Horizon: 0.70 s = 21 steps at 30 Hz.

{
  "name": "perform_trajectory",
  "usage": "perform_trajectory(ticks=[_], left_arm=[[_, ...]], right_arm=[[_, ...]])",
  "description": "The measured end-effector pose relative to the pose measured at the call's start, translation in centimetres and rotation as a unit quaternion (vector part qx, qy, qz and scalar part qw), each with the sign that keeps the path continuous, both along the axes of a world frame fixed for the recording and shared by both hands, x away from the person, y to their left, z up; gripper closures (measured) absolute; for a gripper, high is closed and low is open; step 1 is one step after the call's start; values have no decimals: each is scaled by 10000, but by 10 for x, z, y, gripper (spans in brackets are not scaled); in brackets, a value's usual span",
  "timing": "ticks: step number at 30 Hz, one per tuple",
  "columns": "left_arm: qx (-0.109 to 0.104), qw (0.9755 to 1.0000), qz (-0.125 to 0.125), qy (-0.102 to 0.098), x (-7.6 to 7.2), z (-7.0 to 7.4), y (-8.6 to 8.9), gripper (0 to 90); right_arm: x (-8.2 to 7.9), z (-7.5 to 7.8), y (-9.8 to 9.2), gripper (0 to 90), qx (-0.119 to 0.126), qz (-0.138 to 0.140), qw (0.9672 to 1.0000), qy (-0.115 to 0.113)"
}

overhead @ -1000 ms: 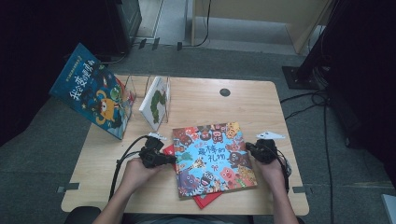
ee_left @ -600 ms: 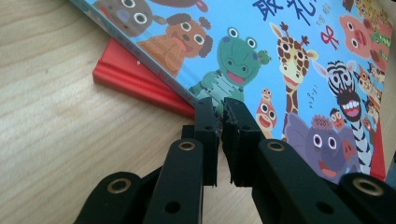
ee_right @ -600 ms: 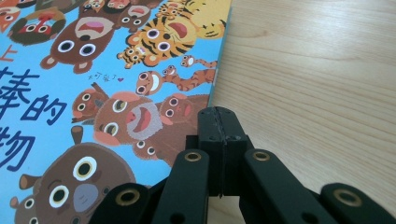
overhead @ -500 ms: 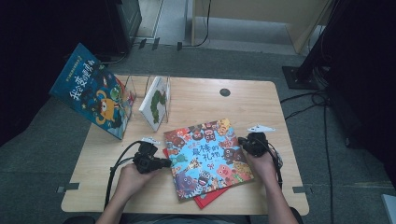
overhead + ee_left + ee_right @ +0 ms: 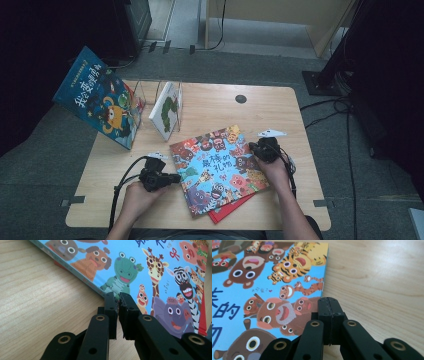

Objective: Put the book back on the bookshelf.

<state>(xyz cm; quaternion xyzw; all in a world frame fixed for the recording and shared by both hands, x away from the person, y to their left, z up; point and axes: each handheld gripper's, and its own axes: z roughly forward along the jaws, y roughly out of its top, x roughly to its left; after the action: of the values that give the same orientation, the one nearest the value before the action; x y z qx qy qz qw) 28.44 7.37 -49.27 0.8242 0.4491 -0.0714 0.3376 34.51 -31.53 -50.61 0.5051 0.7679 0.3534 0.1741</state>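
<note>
So the animal picture book [image 5: 217,170] lies flat near the front of the tabletop [image 5: 260,107], sitting on top of another book [image 5: 231,210] that pokes out at its front edge. The left gripper [image 5: 176,178] is at its left edge, the right gripper [image 5: 254,149] at its right edge. Behind and to the left a small book [image 5: 165,110] stands in a wire rack [image 5: 150,95], and a big book [image 5: 100,97] leans at the tabletop's left edge.

Bare bench [image 5: 280,107] lies open beyond the animal picture book [image 5: 217,167], and along the near left edge too. At the far left, the white book [image 5: 166,109] in its clear stand [image 5: 150,92] and the leaning blue book [image 5: 100,100] block the way.
</note>
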Motion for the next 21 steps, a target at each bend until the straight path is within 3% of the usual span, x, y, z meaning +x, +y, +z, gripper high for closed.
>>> perform_trajectory(ticks=[3,12,21], left_arm=[[38,10000,11,-15,-1,1,-1,873],[56,10000,19,-58,3,4,-4,883],[-8,9993,-383,-16,6,3,-25,877]], right_arm=[[-2,4,-2,884,104,33,9999,-124],[-15,10,-14,900,277,1,9996,-84],[-36,11,-25,900,265,-10,9996,-30]])
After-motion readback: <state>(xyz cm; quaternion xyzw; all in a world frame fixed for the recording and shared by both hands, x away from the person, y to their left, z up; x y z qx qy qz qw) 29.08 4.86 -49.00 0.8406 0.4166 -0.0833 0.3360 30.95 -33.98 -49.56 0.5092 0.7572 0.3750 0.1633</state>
